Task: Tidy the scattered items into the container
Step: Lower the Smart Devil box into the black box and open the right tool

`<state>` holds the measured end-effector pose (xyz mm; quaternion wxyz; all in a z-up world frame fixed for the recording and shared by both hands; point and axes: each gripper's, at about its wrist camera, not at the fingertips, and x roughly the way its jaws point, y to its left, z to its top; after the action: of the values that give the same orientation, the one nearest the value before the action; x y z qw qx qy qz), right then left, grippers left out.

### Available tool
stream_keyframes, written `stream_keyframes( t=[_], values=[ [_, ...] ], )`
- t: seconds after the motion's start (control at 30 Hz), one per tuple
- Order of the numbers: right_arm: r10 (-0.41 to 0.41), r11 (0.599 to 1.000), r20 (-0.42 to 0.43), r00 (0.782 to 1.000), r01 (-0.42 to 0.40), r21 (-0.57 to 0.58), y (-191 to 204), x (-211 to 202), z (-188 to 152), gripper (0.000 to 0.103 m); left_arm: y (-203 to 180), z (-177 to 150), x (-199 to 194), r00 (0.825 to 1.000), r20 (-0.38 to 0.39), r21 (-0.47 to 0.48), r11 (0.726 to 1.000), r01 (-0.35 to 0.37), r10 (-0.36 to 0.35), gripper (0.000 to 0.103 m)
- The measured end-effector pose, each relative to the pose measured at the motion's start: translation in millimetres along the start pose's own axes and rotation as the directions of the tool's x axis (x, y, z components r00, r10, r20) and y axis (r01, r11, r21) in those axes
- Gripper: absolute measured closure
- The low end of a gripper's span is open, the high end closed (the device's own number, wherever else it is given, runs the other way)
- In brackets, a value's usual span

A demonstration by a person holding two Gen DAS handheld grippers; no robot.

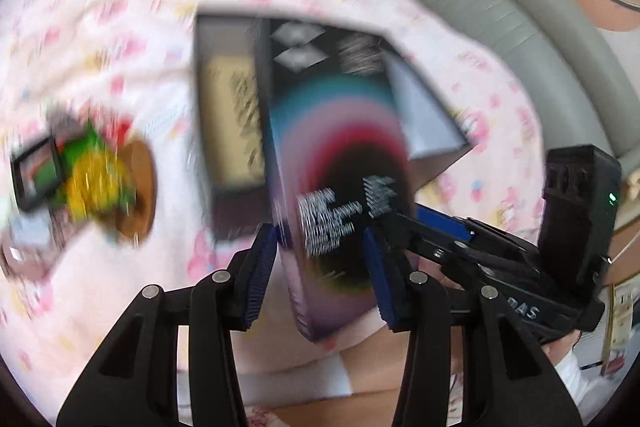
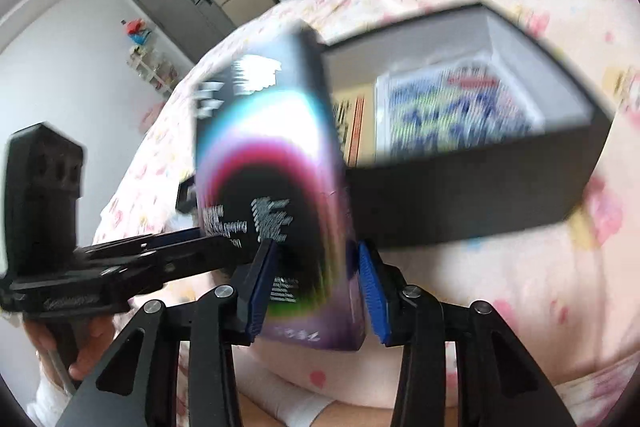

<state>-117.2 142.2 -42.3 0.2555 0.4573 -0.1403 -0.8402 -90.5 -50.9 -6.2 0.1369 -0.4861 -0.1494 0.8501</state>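
Rainbow-arc box [image 2: 276, 187], print blurred unreadable

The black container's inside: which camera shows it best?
The right wrist view: the black container opens toward it, showing a patterned packet and a yellow item. The left wrist view, partly blocked by the colourful box, shows only the yellow item.

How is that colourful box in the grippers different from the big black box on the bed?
The colourful box is closed, while the black box lies open with printed packets inside. The colourful one is held up between the left gripper and right gripper; the black one rests on the pink bedspread. The colourful one bears rainbow arcs and text; the black one is plain outside. Both are rectangular.
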Motion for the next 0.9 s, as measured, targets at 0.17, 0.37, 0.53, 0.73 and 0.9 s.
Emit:
stream_keyframes(
  t=[0.17,0.37,0.53,0.73,0.9],
  values=[
    [-0.022,0.998,0.044,0.999,0.025,-0.065,8.3,-14.6,58.2,0.066,7.1,50.9,-2.1,0.999,0.022,-0.049,0.998,0.051,-0.049,0.055],
    [-0.081,0.99,-0.058,0.995,0.074,-0.117,-14.5,32.1,105.0,0.066,15.9,86.9,54.9,0.993,-0.117,-0.14,0.99,0.019,-0.035,0.055],
    [-0.113,0.991,-0.162,0.98,0.1,-0.086,-34.6,62.5,103.8,0.065,16.2,84.6,80.5,0.978,-0.207,-0.087,0.995,-0.047,0.028,0.054],
    [-0.067,0.998,-0.267,0.961,0.06,-0.034,-47.5,88.1,82.7,0.065,19.0,75.6,86.7,0.971,-0.214,-0.032,0.993,-0.113,0.103,0.051],
    [-0.143,0.987,-0.261,0.955,0.118,-0.111,-38.9,87.9,83.5,0.065,14.0,76.3,82.4,0.964,-0.148,0.047,0.975,-0.218,0.222,0.056]
  ],
)
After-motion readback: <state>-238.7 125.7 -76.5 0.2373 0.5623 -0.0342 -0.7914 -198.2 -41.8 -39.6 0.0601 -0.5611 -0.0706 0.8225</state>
